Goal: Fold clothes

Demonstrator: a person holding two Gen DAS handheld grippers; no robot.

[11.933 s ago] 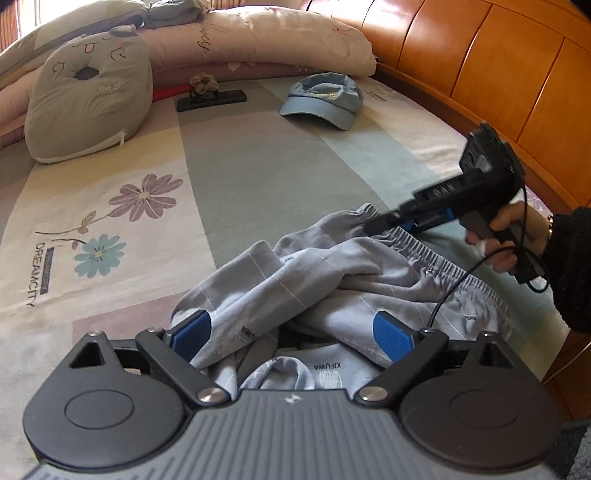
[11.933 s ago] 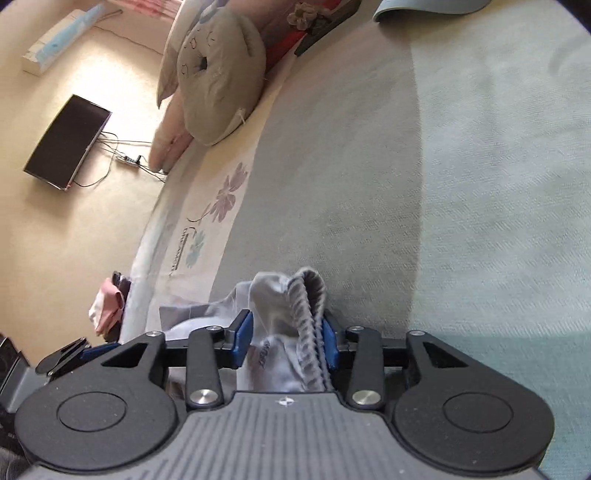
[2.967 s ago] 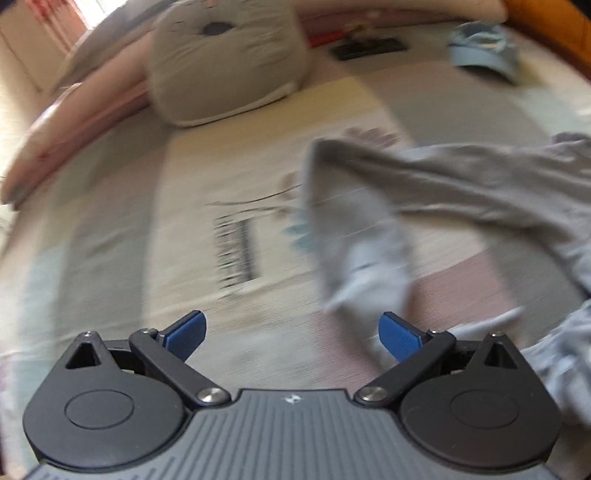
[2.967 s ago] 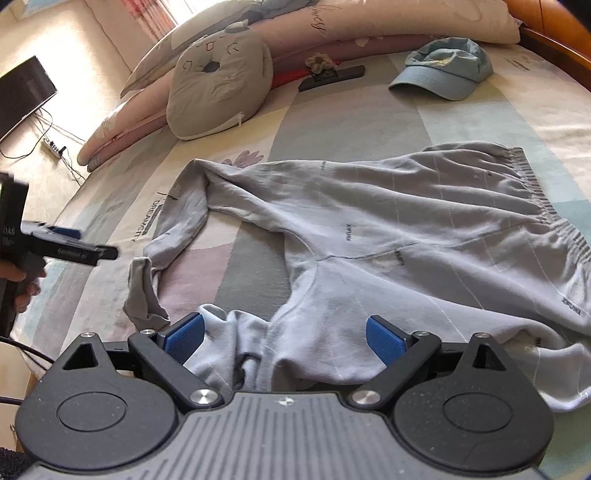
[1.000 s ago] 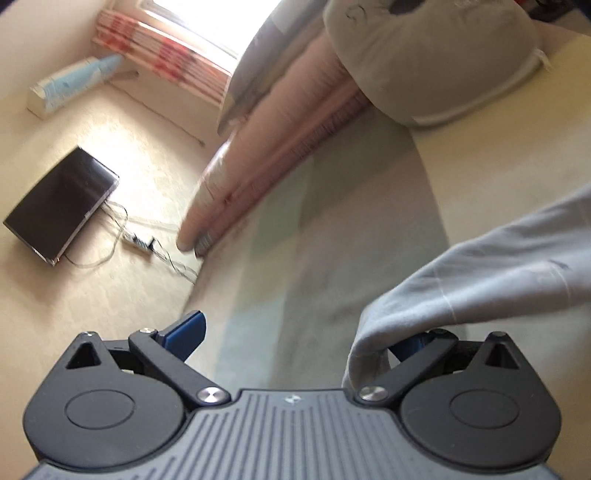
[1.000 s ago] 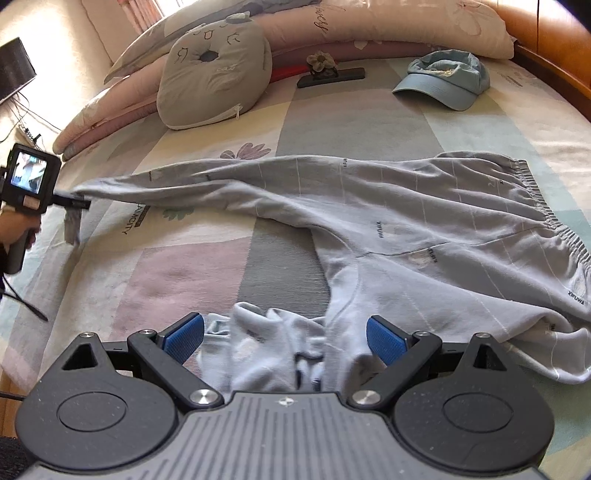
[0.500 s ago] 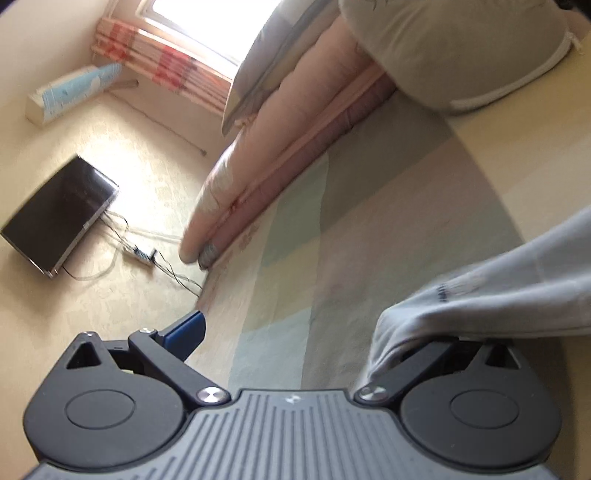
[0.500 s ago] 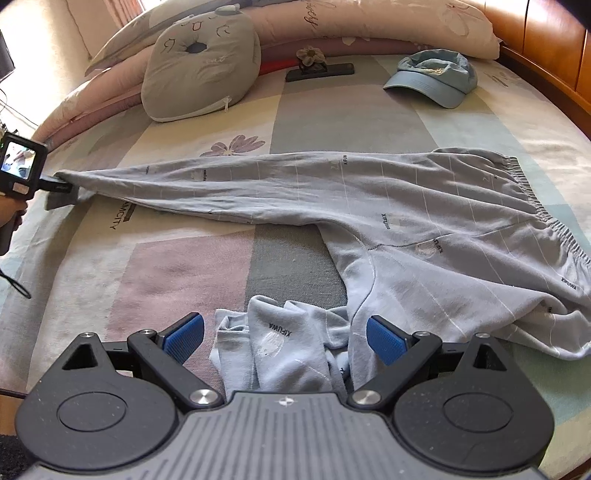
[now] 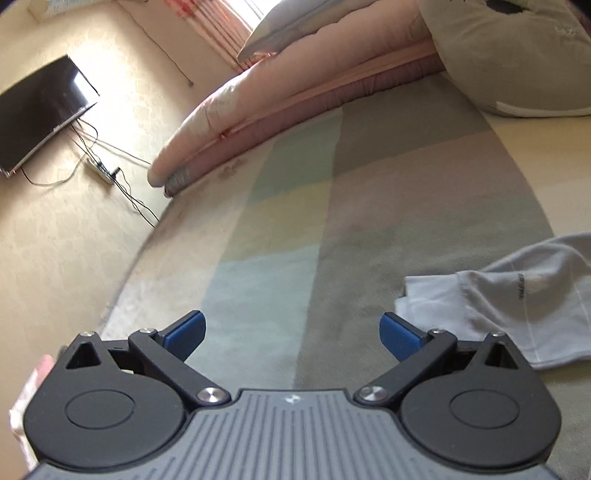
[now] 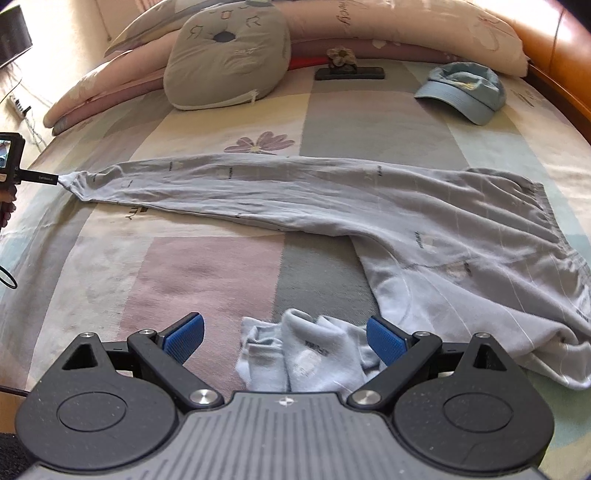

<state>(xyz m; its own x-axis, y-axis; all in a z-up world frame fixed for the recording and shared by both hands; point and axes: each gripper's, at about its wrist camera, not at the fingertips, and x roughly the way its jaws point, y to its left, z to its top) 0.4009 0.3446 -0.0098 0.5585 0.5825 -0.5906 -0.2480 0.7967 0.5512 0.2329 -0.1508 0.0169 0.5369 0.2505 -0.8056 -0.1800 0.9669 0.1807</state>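
The right gripper has its blue pads spread wide and grips nothing. Right between them, close in, sits the bunched-up end of one leg of the grey sweatpants. The other leg lies stretched flat across the bed, running to the far left. The waistband is over on the right.

The left gripper is also wide open and empty. The cuff of the stretched leg lies on the bed just to the right of its right pad. In the right wrist view the tip of that gripper sits right at the cuff, at the far left.

The bedspread has big blocks of pink, grey, cream and pale green, with a purple flower. Farther back are a grey round cushion, a blue cap and long pink pillows. Past the left edge of the bed are a beige floor and a black TV.

Half a second ago the cuff was draped over the left gripper's right pad. Now it lies free on the bed.
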